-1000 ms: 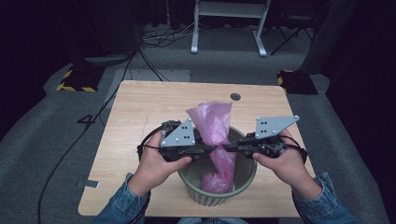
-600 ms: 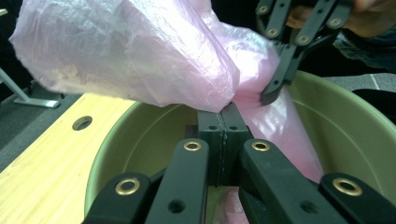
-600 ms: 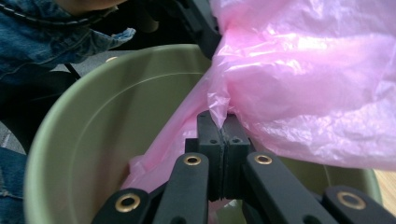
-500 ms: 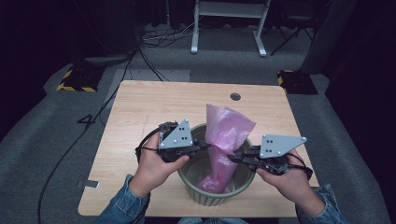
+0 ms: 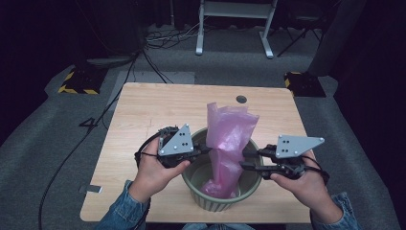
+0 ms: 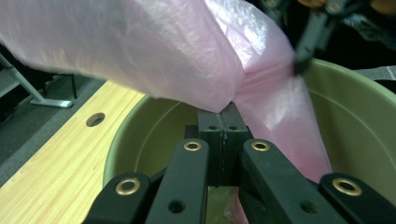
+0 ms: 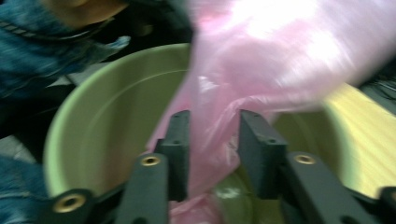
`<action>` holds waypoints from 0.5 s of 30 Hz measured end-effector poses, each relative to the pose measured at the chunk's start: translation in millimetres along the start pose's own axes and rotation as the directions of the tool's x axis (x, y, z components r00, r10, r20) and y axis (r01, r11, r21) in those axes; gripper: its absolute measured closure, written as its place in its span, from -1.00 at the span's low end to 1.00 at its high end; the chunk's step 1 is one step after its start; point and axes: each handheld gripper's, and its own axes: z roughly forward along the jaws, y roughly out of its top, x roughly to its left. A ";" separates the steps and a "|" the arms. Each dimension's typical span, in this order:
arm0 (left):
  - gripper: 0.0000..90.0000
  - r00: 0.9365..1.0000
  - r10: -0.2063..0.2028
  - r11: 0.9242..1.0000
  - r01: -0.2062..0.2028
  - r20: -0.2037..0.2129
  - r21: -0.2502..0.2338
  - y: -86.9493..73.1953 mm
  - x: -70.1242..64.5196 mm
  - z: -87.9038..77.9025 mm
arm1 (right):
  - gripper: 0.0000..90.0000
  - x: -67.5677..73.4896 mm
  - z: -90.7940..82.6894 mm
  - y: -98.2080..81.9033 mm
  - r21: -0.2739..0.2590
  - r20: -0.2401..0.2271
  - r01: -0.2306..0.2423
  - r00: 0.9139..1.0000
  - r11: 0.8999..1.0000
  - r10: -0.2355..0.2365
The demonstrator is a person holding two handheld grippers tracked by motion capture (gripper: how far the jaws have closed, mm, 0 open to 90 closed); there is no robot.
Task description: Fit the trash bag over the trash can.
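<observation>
Pink bag (image 5: 229,143): upright in green bin (image 5: 249,191), near table (image 5: 143,110) edge. My left gripper (image 6: 223,122): jaws closed, pinching bag's left side. My right gripper (image 7: 212,140): jaws apart, bag between.

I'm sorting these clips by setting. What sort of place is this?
Probably a lab or studio set up for recording, not a home. A lone wooden table stands on grey carpet, with cables trailing over the floor, hazard-striped blocks beside it and a metal stand behind, all against dark surroundings.
</observation>
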 end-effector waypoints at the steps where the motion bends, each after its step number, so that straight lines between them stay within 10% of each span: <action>1: 1.00 1.000 0.000 1.000 0.000 0.005 0.000 -0.3 0.2 -0.2 | 0.28 -3.3 -2.0 -0.3 -0.003 0.019 -0.012 1.000 1.000 0.012; 12: 1.00 0.998 0.034 0.999 -0.035 0.057 0.014 1.7 -4.6 9.3 | -0.24 -26.8 -2.4 8.5 -0.061 0.033 -0.076 0.996 0.995 0.078; 15: 1.00 0.998 0.034 0.999 -0.034 0.055 0.015 1.4 -5.2 9.7 | 0.47 -25.0 -0.1 11.6 -0.054 -0.026 -0.046 0.999 0.997 0.044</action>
